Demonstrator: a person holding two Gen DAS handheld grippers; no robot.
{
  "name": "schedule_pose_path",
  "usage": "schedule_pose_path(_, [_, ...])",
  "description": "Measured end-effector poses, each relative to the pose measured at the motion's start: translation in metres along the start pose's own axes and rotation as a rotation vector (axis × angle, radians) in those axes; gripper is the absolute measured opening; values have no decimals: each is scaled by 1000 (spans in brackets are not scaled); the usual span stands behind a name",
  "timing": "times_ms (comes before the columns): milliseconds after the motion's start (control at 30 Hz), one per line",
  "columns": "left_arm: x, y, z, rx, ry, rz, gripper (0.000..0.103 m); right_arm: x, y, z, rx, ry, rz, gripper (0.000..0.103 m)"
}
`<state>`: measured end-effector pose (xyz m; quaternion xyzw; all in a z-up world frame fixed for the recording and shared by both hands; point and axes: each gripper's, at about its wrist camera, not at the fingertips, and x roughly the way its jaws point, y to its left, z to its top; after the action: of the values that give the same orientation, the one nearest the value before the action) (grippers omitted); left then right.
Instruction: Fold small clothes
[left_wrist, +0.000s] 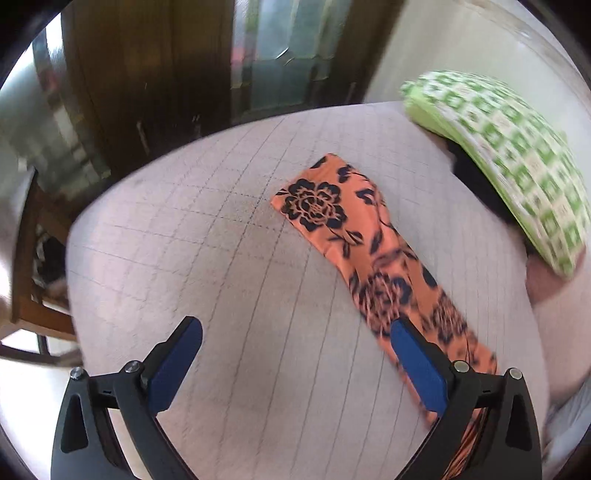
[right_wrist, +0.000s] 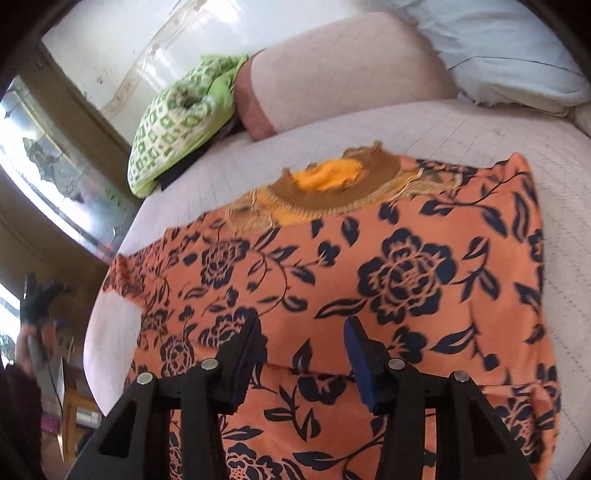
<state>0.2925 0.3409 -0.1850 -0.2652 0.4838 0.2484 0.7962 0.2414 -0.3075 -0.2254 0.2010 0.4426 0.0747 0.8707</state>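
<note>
Orange floral top (right_wrist: 369, 280) lies spread flat on the pale gridded bedsheet (right_wrist: 424, 125), its brown and yellow neckline (right_wrist: 332, 188) toward the pillows. Only the right wrist view shows the whole body of the garment, with the right gripper (right_wrist: 301, 350) low over it, fingers partly apart with cloth beneath them but nothing pinched. The left wrist view shows just one sleeve (left_wrist: 332, 218) stretched toward the bed's far edge, and the left gripper (left_wrist: 295, 365) with fingers wide apart, empty, one finger (left_wrist: 417, 365) over the sleeve. A green checked cushion (left_wrist: 509, 158) sits at the far corner; bare sheet lies open left of the sleeve.
</note>
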Motion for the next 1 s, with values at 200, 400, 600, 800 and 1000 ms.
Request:
schedule_pose_path(200, [59,5,23,-168,108,-168,58,9,3,-1,-11,-27,-15,50])
schedule_pose_path(400, [86,-4,36,-227,65,-258,58,20,1,3,-21,-15,-29,50])
schedule_pose_path(600, [99,-18,43,-227,5,-256,55,29,4,3,-66,-24,-58,50])
schedule_pose_path(800, [100,-27,47,-178,-29,-244,5,26,6,5,-92,-62,-72,50])
schedule_pose_path(1000, [31,-62,27,51,-179,-278,5,6,-2,12,-61,-132,-71,50])
